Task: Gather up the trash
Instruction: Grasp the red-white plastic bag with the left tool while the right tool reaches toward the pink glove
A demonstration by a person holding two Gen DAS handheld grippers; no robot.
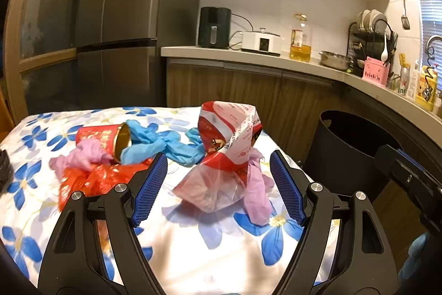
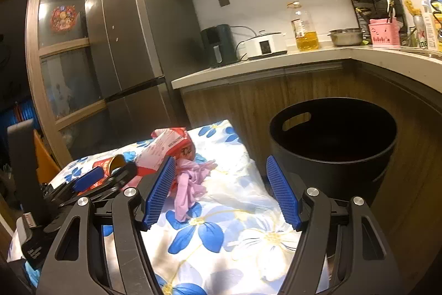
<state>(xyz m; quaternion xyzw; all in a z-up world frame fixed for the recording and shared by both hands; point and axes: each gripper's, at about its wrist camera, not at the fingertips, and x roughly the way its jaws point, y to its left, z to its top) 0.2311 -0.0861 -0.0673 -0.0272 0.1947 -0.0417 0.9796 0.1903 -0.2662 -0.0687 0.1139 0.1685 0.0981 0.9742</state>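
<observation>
Left wrist view: approach step, left gripper [image 1: 218, 184] wide open, empty; closing needed around plastic bag [image 1: 221, 170] at twelve o'clock, then bin [image 1: 345, 156] at two o'clock.

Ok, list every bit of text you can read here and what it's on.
"ine": part of a word on the drinks can, beside a red star.
Snack bag: red and white print, too blurred.
Red can: gold characters, unreadable.
Pink box: dark lettering, too small.
Oil bottle label: unreadable.
</observation>
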